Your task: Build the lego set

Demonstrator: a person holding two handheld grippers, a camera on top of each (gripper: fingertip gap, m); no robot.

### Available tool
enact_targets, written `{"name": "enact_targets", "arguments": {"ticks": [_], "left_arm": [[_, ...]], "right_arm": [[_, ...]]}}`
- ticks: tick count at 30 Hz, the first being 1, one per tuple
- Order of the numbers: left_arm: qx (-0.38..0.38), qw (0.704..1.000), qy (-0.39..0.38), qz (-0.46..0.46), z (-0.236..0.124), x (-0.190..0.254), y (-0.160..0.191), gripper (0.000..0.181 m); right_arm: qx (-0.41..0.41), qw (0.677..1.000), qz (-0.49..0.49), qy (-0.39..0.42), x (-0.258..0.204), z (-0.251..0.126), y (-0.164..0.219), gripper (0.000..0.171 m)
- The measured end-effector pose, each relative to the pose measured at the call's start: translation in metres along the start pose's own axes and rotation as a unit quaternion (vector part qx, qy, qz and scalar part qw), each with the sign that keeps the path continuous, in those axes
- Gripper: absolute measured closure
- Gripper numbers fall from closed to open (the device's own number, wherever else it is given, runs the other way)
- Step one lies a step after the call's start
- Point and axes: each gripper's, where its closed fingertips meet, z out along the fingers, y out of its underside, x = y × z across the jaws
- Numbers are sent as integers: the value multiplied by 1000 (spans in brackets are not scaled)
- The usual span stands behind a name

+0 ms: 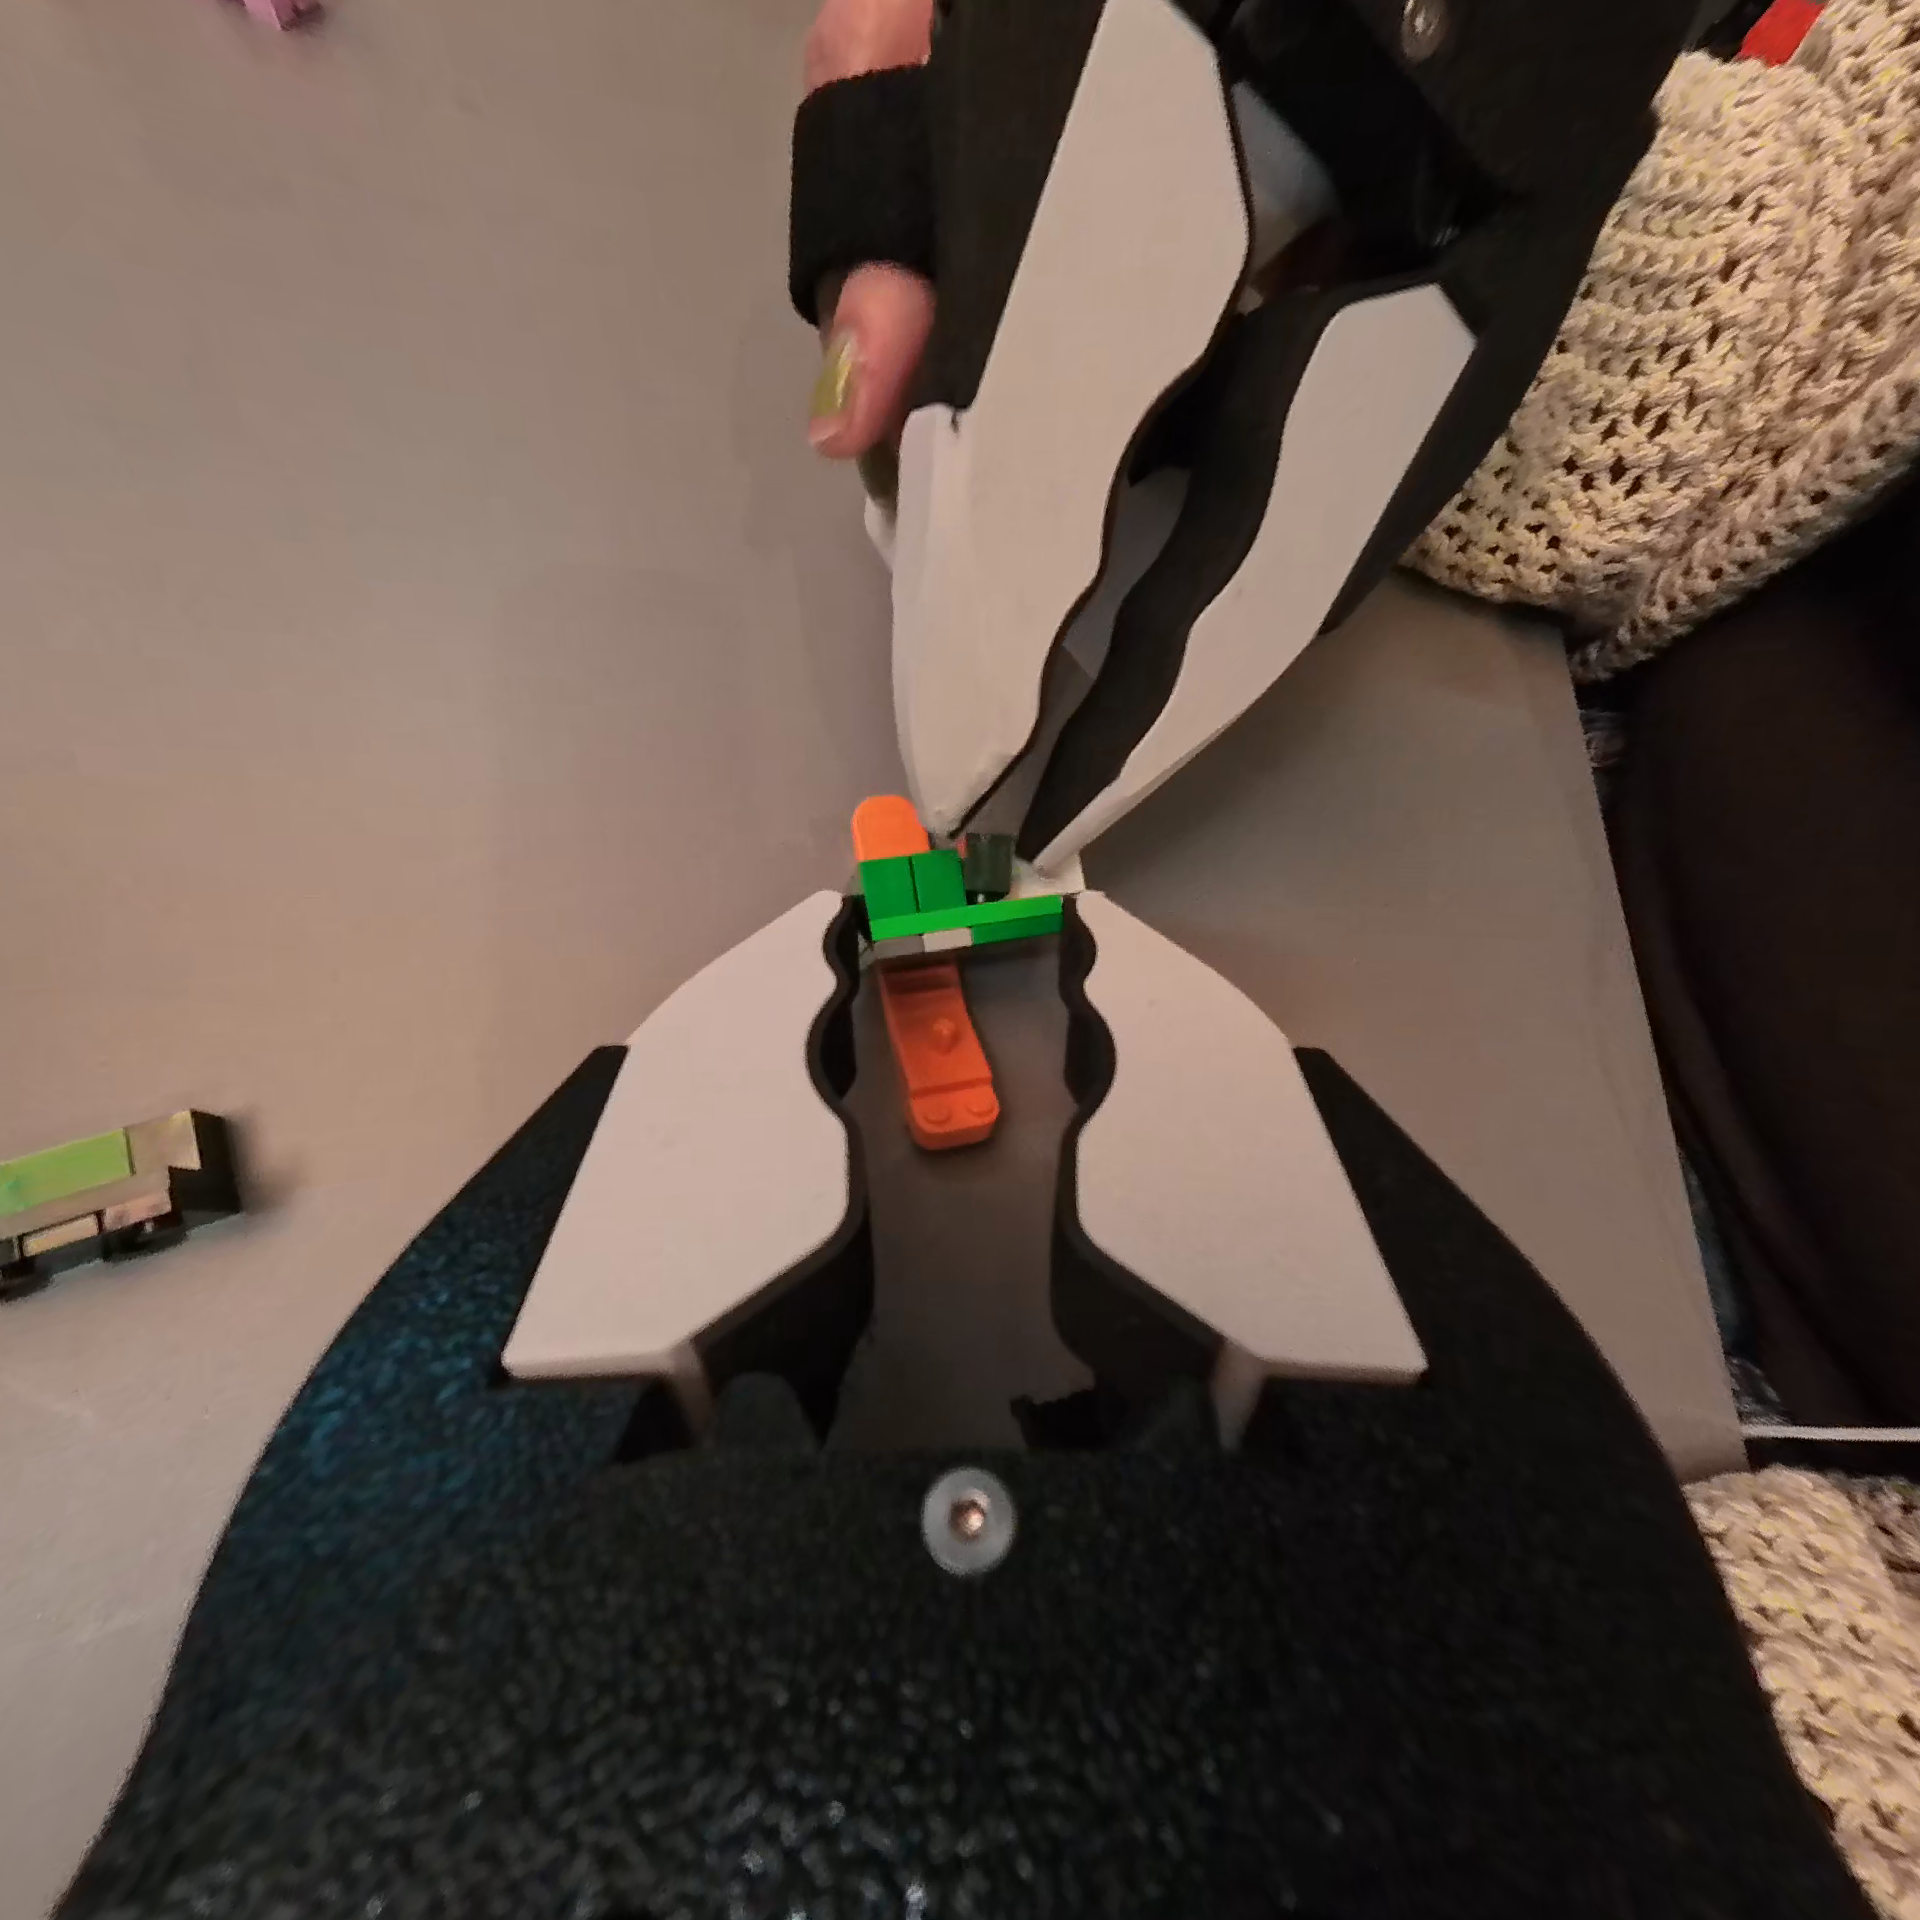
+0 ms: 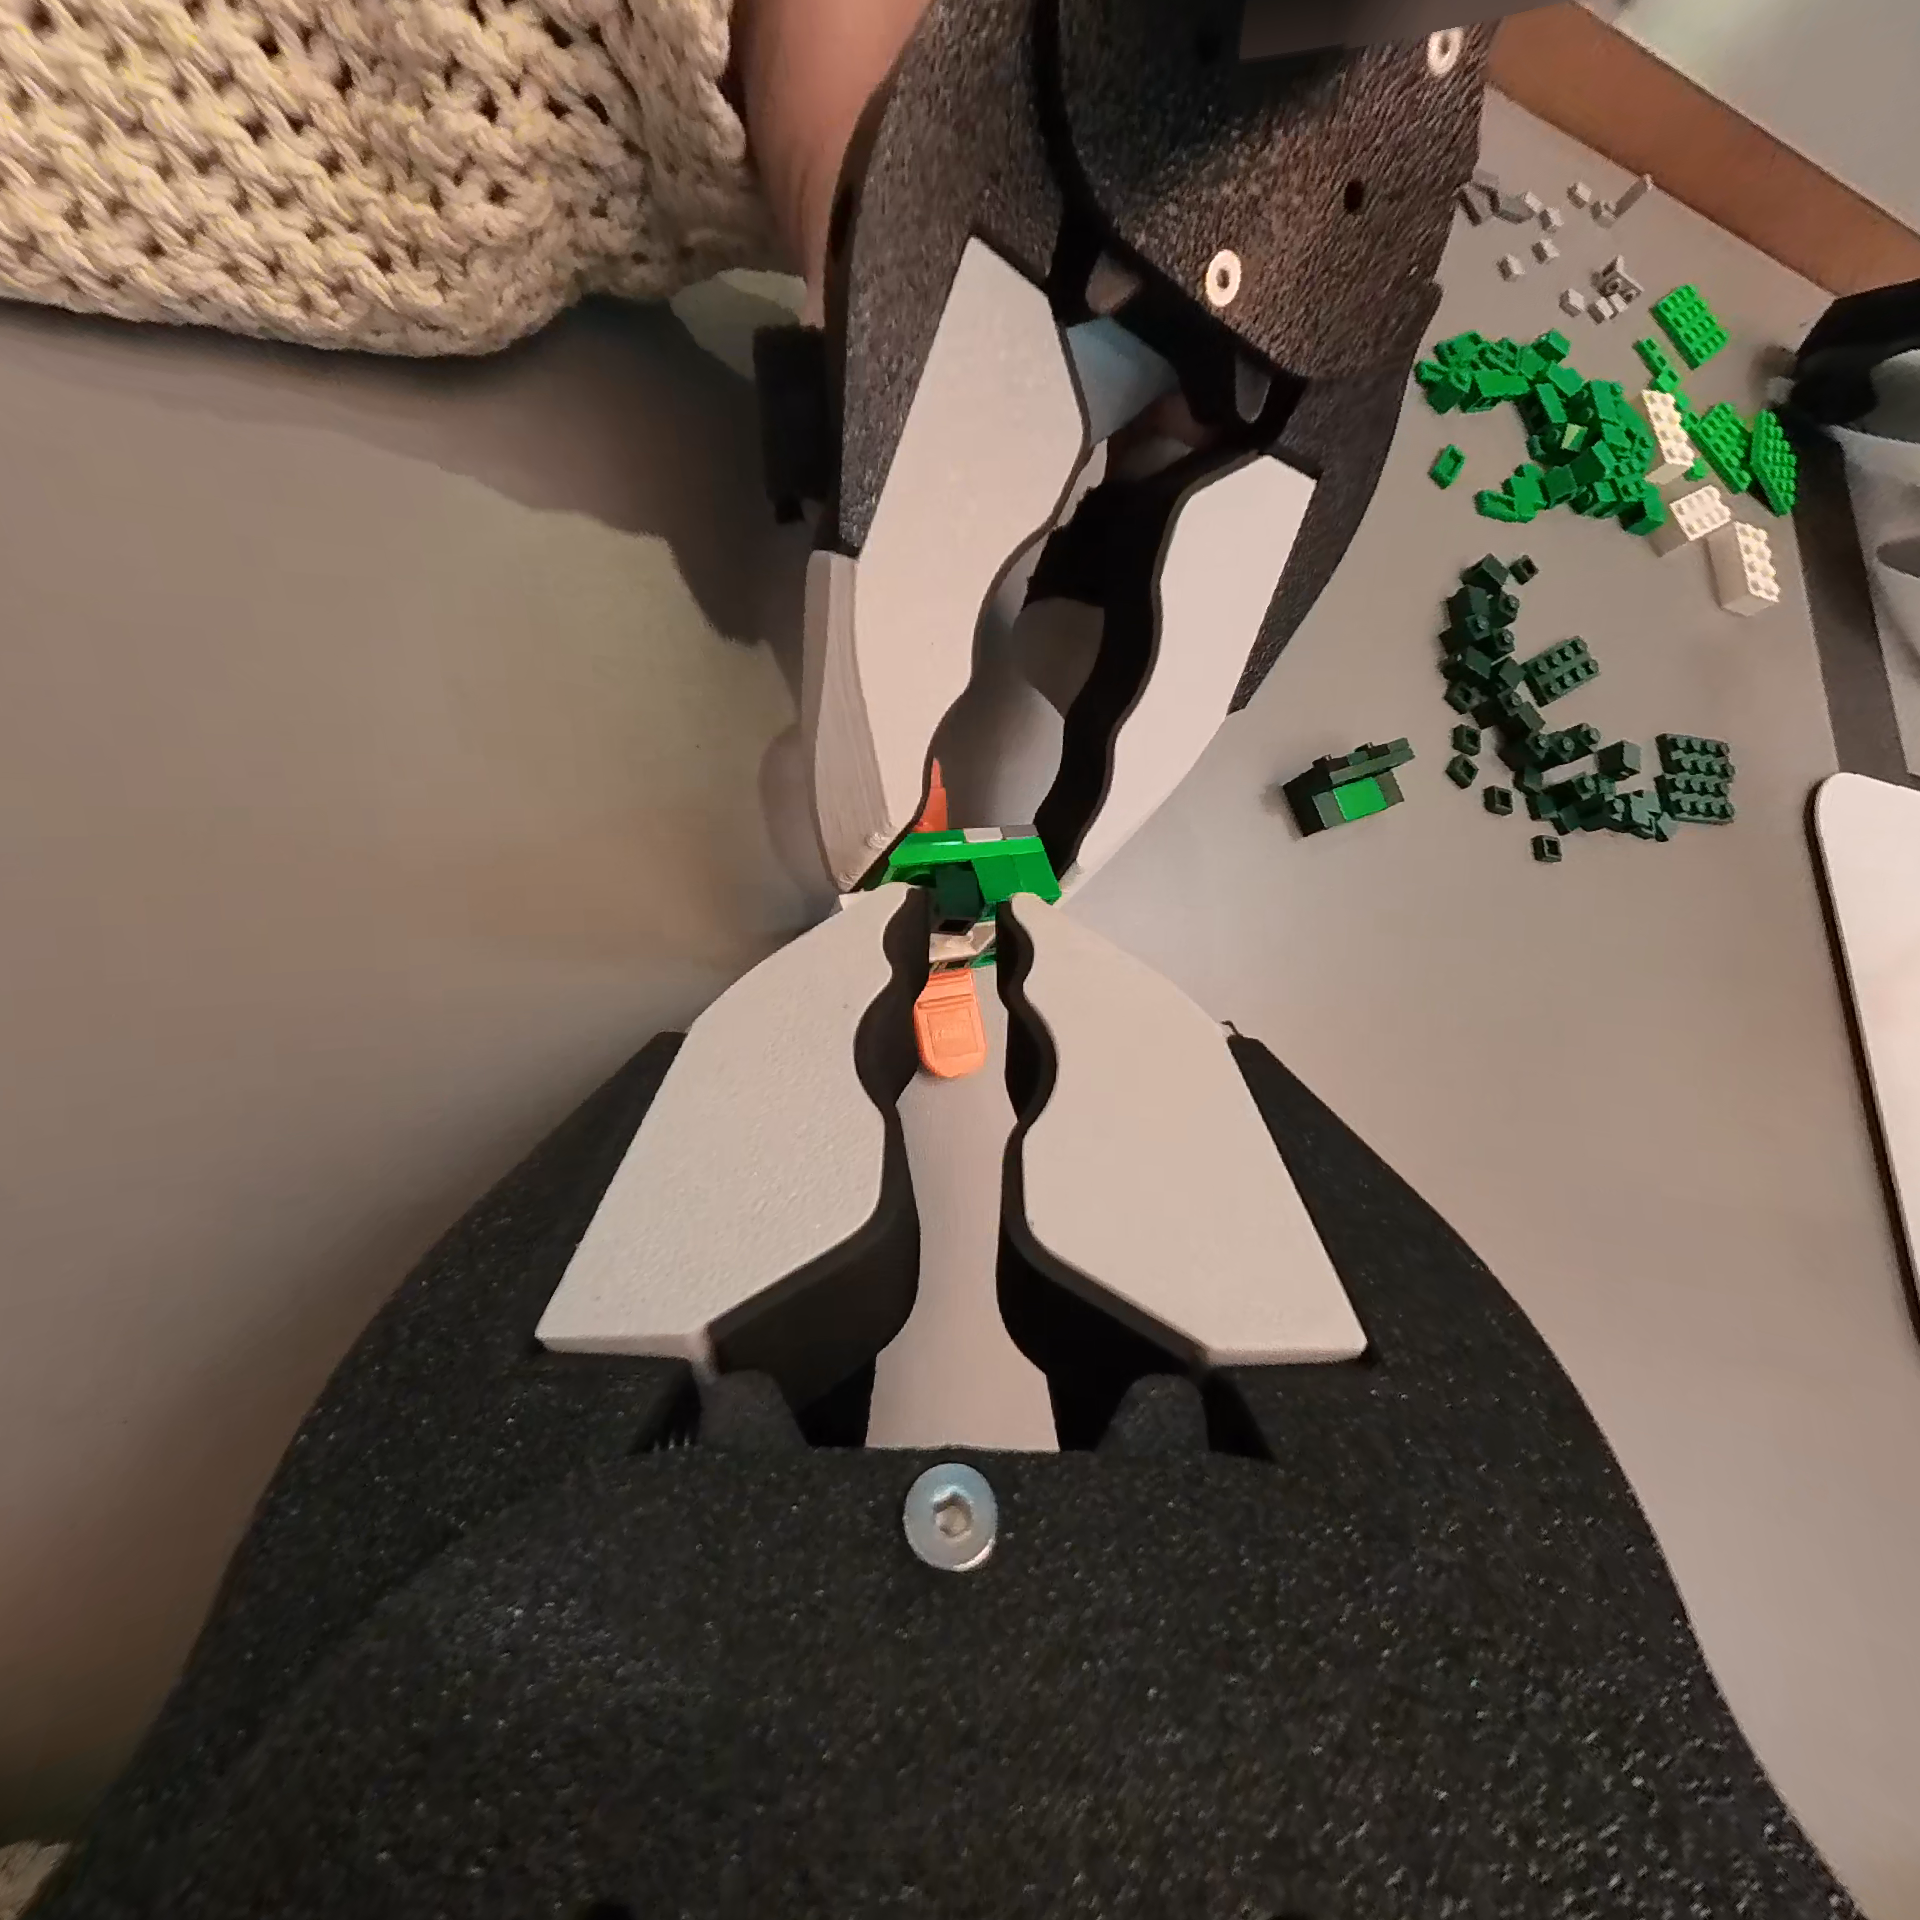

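A small bright green lego assembly [image 1: 961, 912] with grey bits and a long orange piece [image 1: 940, 1060] under it hangs above the grey table [image 1: 416, 623]. My left gripper [image 1: 958, 920] is shut on its sides. My right gripper [image 1: 987, 836] comes from above in the left wrist view, shut on a small dark green piece [image 1: 987, 860] that touches the assembly's top. In the right wrist view the right gripper [image 2: 951, 914] pinches that dark piece [image 2: 961, 896] at the green assembly [image 2: 971, 857]. The left gripper [image 2: 961, 842] meets it from the far side. The orange piece [image 2: 951, 1029] lies between my right fingers.
A green and black partial build [image 1: 114, 1195] lies at the left. Piles of bright green bricks [image 2: 1558, 416], dark green bricks [image 2: 1538, 707], white bricks [image 2: 1714, 530] and small grey parts [image 2: 1558, 229] lie at the right, with a small green sub-build [image 2: 1351, 795] and a white board [image 2: 1870, 987]. The grippers are tip to tip, or close to it.
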Motion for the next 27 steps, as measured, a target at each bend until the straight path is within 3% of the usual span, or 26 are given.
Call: {"name": "enact_targets", "arguments": {"ticks": [27], "left_arm": [[4,1000,2,3,0,1,0,144]], "right_arm": [[23,999,36,-25,-2,-1,0,168]]}}
